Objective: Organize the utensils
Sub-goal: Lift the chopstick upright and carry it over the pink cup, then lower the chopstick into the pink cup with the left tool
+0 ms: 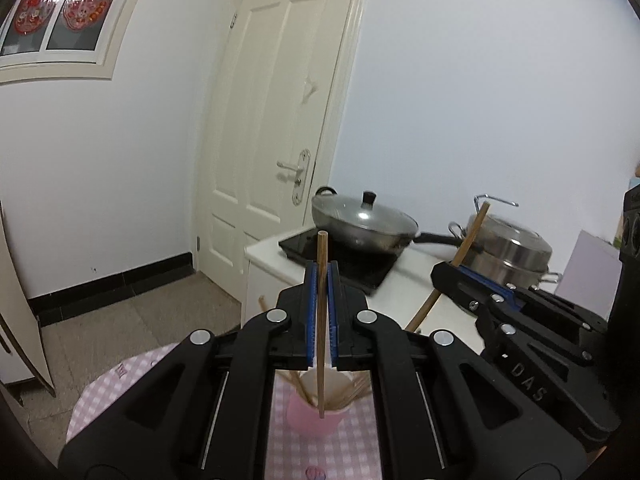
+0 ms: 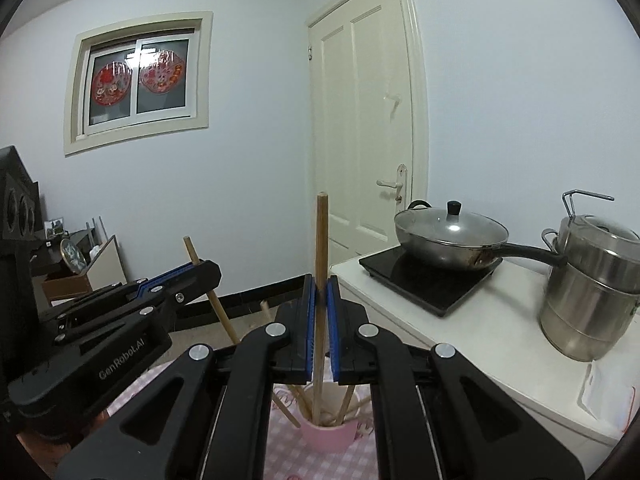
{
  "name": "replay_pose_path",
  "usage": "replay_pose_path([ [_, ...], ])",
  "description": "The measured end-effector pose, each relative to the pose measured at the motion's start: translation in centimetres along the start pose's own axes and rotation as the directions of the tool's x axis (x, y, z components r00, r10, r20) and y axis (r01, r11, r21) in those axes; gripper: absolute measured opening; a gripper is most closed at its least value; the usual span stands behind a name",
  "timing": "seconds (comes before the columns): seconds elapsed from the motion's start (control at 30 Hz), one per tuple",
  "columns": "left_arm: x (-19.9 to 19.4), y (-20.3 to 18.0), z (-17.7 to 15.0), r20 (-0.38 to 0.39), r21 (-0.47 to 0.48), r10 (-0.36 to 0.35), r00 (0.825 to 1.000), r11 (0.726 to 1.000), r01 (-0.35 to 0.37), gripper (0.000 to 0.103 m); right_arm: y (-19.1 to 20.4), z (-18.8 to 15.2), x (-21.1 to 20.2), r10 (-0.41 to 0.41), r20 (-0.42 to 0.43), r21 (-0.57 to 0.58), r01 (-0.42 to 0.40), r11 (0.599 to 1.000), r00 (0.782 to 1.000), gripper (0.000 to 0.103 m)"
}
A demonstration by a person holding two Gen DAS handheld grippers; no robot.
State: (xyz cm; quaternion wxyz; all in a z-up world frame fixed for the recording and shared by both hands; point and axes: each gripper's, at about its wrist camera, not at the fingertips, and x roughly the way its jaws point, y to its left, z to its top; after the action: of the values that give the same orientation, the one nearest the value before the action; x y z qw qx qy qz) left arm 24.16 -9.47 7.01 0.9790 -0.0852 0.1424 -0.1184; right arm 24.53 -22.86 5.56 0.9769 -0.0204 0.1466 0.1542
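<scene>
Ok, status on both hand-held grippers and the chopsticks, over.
Left hand-held gripper shut on one chopstick. Right hand-held gripper shut on another chopstick. Both above the pink cup. Nothing in the way.

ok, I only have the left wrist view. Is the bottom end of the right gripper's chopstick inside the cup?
Observer: From the right wrist view, it looks so. The right gripper is shut on an upright chopstick, whose lower end sits in the mouth of the pink cup.
Operator: Anything on the counter near the steel pot that I can't see?
Observer: Yes. A white paper packet lies on the counter, on the near side of the steel pot.
</scene>
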Motion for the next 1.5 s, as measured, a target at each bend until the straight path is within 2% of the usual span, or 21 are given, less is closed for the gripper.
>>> replay_pose_path([
  [0.17,2.0,-0.5,-0.3,0.011,0.000,-0.009,1.000,1.000,0.009,0.005,-0.9,-0.2,1.9,-0.004,0.000,0.003,0.004,1.000,1.000,0.004],
  [0.43,5.7,0.5,-3.4,-0.072,-0.002,-0.007,0.997,1.000,0.007,0.005,-1.7,-2.5,4.5,0.015,-0.064,0.012,-0.014,1.000,0.998,0.004],
  [0.57,6.4,0.8,-4.9,-0.108,0.004,-0.011,0.994,1.000,0.012,0.005,-1.5,-3.5,5.2,0.025,-0.099,0.007,-0.025,1.000,0.995,0.005],
  [0.7,7.0,0.8,-6.2,-0.145,0.021,-0.010,0.989,1.000,0.014,0.005,-1.3,-3.6,5.0,0.017,-0.100,-0.015,-0.018,1.000,0.995,0.005],
  [1.07,7.6,1.1,-7.2,-0.239,0.028,-0.029,0.970,0.999,0.036,0.006,-1.4,-3.5,4.8,0.016,-0.129,-0.014,-0.018,1.000,0.992,0.005],
  [1.5,6.5,1.0,-7.3,-0.295,0.042,-0.049,0.954,0.997,0.064,0.007,-1.4,-3.9,4.0,0.028,-0.166,0.018,-0.025,1.000,0.986,0.007],
])
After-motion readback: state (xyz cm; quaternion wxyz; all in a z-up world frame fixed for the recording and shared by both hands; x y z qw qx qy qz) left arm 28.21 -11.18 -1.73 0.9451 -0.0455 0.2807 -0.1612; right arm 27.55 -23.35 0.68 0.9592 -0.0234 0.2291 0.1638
